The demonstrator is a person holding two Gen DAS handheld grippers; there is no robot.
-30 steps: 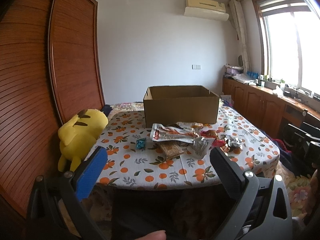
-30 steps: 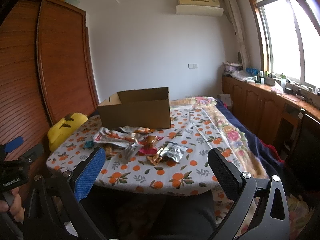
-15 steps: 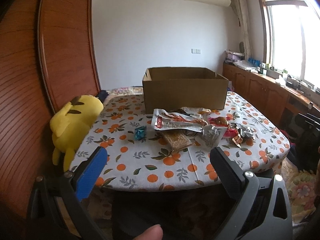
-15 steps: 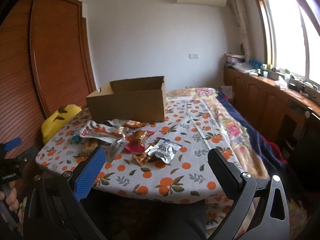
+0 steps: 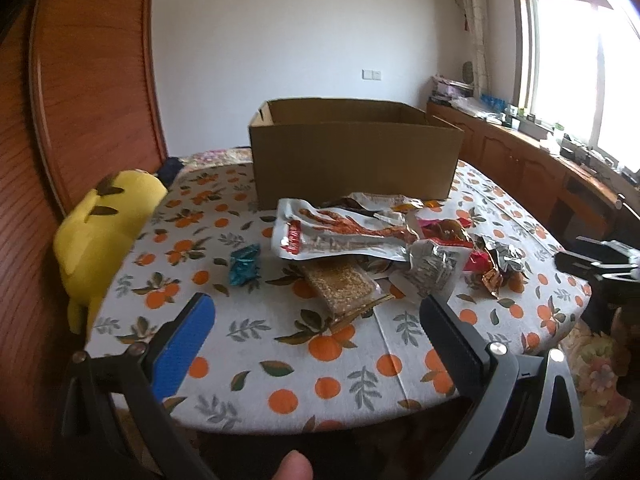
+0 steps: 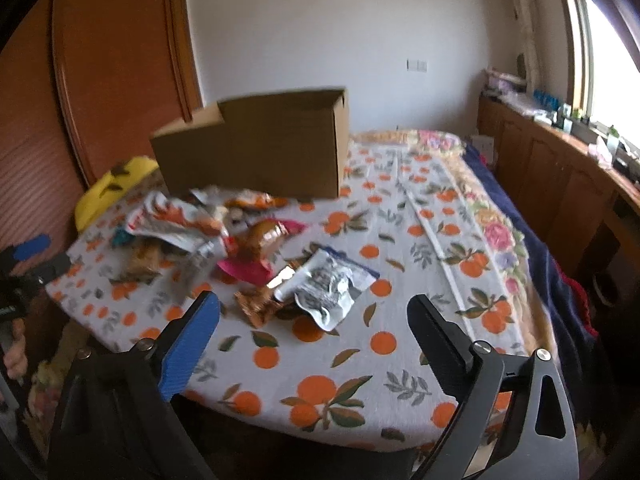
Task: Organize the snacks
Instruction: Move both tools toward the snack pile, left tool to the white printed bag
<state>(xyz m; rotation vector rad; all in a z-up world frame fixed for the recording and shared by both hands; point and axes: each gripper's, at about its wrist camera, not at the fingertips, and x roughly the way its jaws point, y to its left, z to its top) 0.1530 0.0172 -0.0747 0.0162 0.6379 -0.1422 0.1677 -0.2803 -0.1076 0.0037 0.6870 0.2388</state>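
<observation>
**Spotter:** Where did you have things at that point, left side first?

**Operator:** Far left sat a yellow plush toy (image 5: 108,232), not my concern. My left hand-held gripper (image 5: 314,300) hung over the near edge of the orange-print cloth (image 5: 320,360), jaws wide apart and empty. Just ahead of it lay the snacks: a small teal wrapper (image 5: 244,264) on its own, then the big white-and-red pouch (image 5: 340,236) lying over a crumbly bar in clear wrap (image 5: 340,288), then a silver pouch (image 5: 436,268). The cardboard box (image 5: 352,160) stood open behind the pile.

**Spotter:** And the right?

**Operator:** My right hand-held gripper (image 6: 312,299) also held nothing. Its jaws had just been closing a little, yet they stood well apart with nothing between them. A second silver pouch (image 6: 328,288) lay right in front, beside a pink wrapper (image 6: 244,268).

**Spotter:** So which step?

**Operator:** The approach, I judged; every snack I could see was on the cloth. I couldn't see down into the box. Next I'd have needed to drop onto a single packet, likely that silver one, pinch a flat edge without dragging its neighbours, then carry it over the box rim.
</observation>
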